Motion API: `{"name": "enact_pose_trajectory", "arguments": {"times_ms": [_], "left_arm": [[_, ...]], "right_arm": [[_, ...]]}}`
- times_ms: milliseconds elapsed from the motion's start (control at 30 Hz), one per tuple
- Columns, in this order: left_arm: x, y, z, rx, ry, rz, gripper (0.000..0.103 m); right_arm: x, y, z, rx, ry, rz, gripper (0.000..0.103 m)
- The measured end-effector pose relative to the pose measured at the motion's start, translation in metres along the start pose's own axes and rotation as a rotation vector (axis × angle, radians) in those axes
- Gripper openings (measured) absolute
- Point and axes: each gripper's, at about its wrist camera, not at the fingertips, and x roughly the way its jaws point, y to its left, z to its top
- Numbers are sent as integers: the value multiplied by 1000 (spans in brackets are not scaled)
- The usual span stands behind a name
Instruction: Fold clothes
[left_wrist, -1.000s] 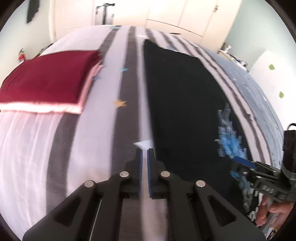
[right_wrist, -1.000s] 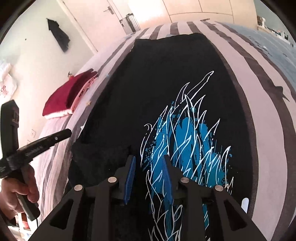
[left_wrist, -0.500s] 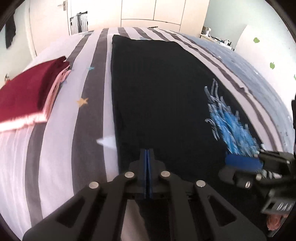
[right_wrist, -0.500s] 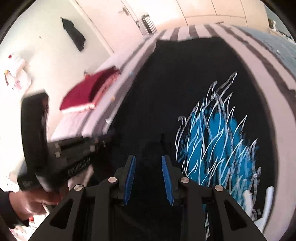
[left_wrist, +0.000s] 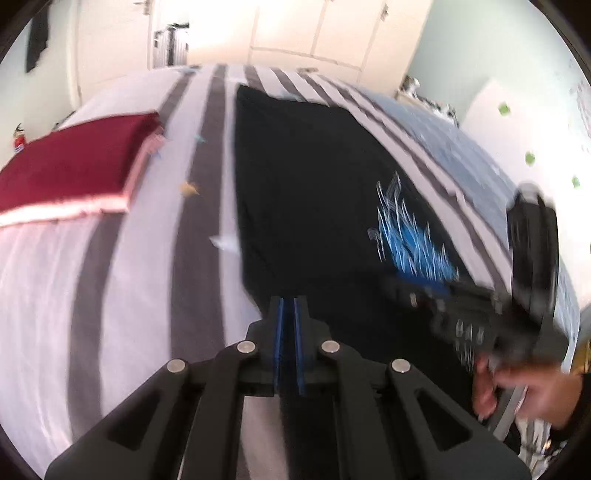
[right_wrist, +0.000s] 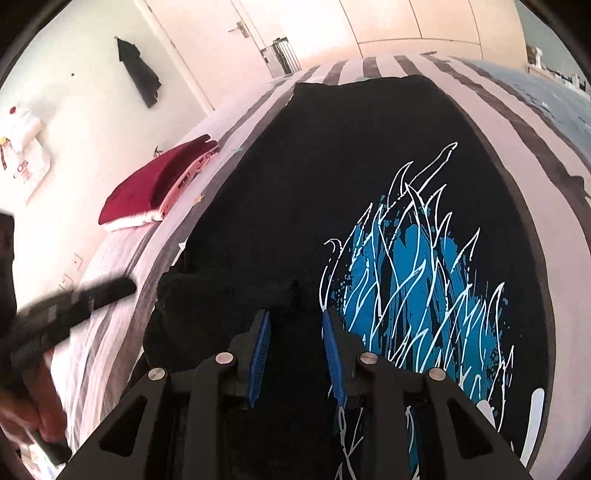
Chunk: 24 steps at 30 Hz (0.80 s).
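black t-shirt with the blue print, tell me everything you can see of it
The black t-shirt with a blue and white flame-like print lies spread lengthwise on the grey-and-white striped bedspread. It looks like soft knit cotton. Its long left edge looks straight, as if folded in, and a rumpled fold of fabric bunches at the near left. The right gripper hangs over the near end with jaws apart; contact cannot be told.

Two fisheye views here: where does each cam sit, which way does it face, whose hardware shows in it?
Left wrist: on the left gripper, jaws shut, looking down along its fingers across the striped bed toward the black T-shirt; right gripper and its hand at right.
Right wrist: on the right gripper, jaws apart over the shirt, beside its blue print; blurred left gripper at left.
Shared: shirt, bed, folded red stack, wardrobe wall.
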Motion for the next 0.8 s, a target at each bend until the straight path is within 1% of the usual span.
{"name": "enact_pose_trajectory", "arguments": {"times_ms": [33,133,167,200,233,367,467,567,633,700,800], "left_arm": [[5,-3,-2,7,12,10,3],[23,6,1,-28,17,33,4],[28,9,3,-40,14,39,4],[31,12,7,-48,3,41,7],[33,12,10,-50,-5,40,7],[32,10,10,-56,-22,59,7],[25,15,6,-83,-22,104,7],[6,11,-5,-115,-19,63,7],[-5,-1,-13,-75,-18,45,7],[-11,-12,-26,-57,6,29,7],[-14,-17,-52,-76,45,42,7]], "right_arm": [[0,0,-1,-3,-3,-1,27],[-1,2,-2,-21,-8,-11,27],[-1,2,-2,-24,-9,-12,27],[-1,2,-3,-25,-9,-13,27],[-1,2,-3,-25,-10,-12,27],[-1,2,-3,-26,-14,-14,27],[-2,3,-4,-28,-16,-19,27],[-8,3,-5,-25,-15,-27,26],[-15,2,-9,-21,-15,-27,26],[-25,1,-14,-14,-14,-23,26],[-39,1,-26,-13,-8,-11,26]]}}
